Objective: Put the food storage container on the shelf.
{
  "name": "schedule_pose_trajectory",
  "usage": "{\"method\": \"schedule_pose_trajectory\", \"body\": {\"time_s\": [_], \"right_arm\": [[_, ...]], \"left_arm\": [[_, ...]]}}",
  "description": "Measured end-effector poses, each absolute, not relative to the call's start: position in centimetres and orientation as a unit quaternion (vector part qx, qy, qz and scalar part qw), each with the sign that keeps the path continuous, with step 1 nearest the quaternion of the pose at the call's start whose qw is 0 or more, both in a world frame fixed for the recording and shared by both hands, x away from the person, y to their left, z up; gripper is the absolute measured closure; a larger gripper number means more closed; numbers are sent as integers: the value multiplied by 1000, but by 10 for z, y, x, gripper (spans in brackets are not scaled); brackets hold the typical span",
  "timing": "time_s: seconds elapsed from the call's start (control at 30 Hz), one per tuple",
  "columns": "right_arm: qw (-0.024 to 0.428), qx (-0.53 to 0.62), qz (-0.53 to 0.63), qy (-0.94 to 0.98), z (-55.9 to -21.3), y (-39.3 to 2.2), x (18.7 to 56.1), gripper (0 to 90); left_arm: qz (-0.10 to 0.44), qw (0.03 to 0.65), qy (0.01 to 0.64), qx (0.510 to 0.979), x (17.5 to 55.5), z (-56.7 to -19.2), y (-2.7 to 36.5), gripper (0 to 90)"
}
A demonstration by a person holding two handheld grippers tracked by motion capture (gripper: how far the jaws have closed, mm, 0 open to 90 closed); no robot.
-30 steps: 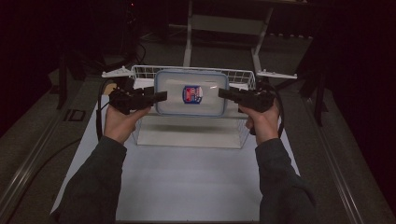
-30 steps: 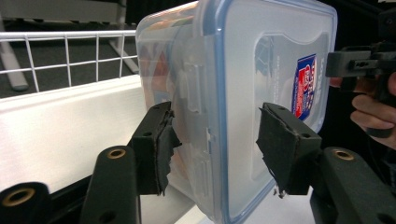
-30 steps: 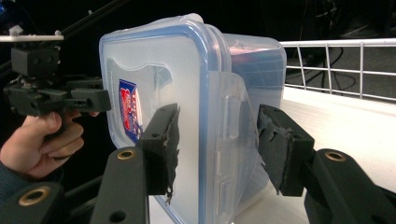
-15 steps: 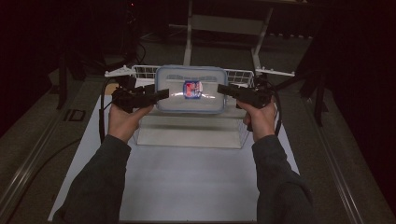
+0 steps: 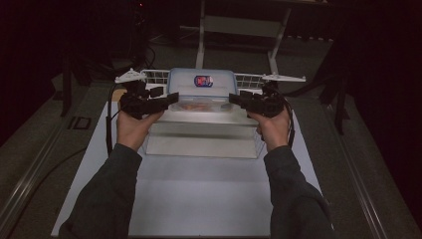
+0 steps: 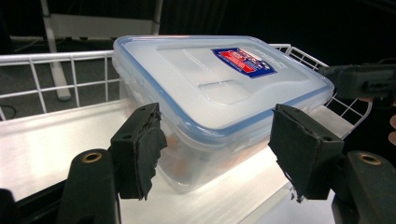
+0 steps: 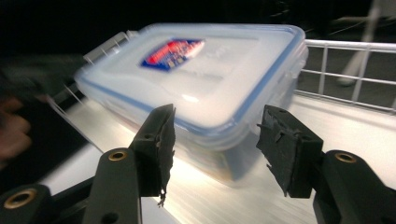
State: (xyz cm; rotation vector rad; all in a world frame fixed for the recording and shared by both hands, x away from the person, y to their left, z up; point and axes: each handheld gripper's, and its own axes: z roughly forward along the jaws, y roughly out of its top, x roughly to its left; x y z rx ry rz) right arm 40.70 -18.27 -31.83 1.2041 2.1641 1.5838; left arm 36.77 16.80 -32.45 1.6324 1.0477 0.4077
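Note:
A clear plastic food box (image 5: 201, 85) with a blue-rimmed lid and a red and blue label rests on a shiny metal tray (image 5: 199, 144), close to the back wire rail. Orange contents show through its wall. My left gripper (image 5: 171, 98) is open at the box's left end. In the left gripper view, the left gripper (image 6: 215, 149) has its jaws spread wider than the box's (image 6: 219, 88) near corner, without touching it. My right gripper (image 5: 233, 98) is open at the right end. In the right gripper view, the right gripper (image 7: 215, 144) frames the blurred box (image 7: 201, 79).
A white wire rail (image 5: 249, 79) fences the back and sides of the tray. The tray stands on a white table top (image 5: 199, 204). A metal stand (image 5: 201, 30) rises behind the table on the dark floor. Cables trail from both grippers.
The box has shifted away from me towards the back rail of the tray. Both hands have stayed almost where they were, at its two ends.

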Motion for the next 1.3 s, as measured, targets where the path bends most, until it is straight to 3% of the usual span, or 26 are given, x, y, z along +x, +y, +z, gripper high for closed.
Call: {"method": "schedule_pose_trajectory", "body": {"time_s": [0.33,0.63,0.97,1.3], "right_arm": [[186,331,517,767,-315,-192,371,434],[193,300,495,793,-334,-218,336,411],[219,309,490,785,-393,-264,287,340],[224,338,514,756,-424,-293,254,339]], "left_arm": [[230,548,392,703,333,-317,175,369],[250,518,363,733,289,-351,193,370],[248,502,397,727,246,-412,221,374],[262,508,421,704,222,-442,238,375]]}}
